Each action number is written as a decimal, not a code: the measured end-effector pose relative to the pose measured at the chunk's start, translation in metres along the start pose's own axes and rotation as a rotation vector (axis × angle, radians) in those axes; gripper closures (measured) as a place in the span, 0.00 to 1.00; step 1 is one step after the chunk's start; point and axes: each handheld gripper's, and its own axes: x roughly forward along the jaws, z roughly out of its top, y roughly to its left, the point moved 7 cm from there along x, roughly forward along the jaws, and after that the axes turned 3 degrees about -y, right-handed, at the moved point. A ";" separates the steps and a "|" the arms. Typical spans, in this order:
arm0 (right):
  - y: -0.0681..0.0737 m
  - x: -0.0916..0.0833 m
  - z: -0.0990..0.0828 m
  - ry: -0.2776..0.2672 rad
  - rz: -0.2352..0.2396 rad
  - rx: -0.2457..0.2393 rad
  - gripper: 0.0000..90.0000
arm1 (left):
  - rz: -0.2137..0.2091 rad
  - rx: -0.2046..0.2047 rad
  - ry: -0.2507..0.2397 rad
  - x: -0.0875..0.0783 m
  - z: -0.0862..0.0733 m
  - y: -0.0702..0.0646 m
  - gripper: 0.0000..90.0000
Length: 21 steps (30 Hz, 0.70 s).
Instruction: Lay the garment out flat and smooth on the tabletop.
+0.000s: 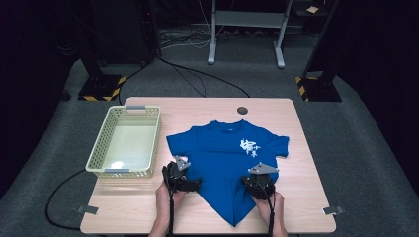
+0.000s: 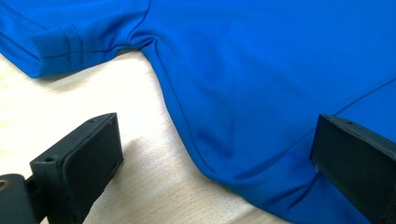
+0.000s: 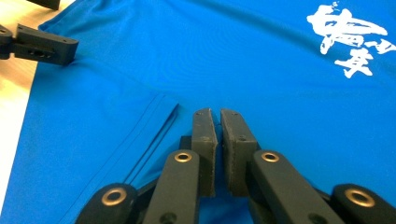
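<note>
While the blue T-shirt point(image 1: 230, 160) lies spread, print side up, across the middle of the bench point(image 1: 301, 197), I've got both hands at its lower half in the high view: the left gripper point(image 1: 182, 177) at the shirt's left edge, the right gripper point(image 1: 259, 181) on its lower right side. The basket point(image 1: 99, 153) sits off to the left, apart from the shirt. The job in hand, as I read it, is folding the shirt, and I want both grips firm before I lift anything.

Over to the left gripper view: my jaws stand wide apart, one black pad point(image 2: 88, 156) resting over bare wood, the other at the far right over blue cloth. The shirt's side edge, just below the sleeve point(image 2: 56, 49), runs between them, not pinched yet. To do this well I'd slide in so both layers of that edge sit deep between the pads, then close squarely, or I'll catch only the top layer.

Now the right gripper view: the jaws are pressed together, pads face to face with only a sliver between them. Blue cloth lies all around and under the tips, and a fold line runs beside them, but I can't tell whether any cloth is truly pinched. I'd test with a slow, small lift and watch for the cloth to tent. The white print point(image 3: 350, 39) stays flat up ahead, so no dragging so far.
</note>
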 end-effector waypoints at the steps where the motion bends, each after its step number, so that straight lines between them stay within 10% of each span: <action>1: 0.000 -0.001 0.000 -0.002 -0.001 -0.001 0.95 | 0.000 -0.001 0.000 0.000 0.000 0.000 0.02; 21: -0.012 -0.039 -0.016 -0.057 -0.033 0.059 0.95 | 0.002 0.004 0.000 0.000 0.000 0.000 0.02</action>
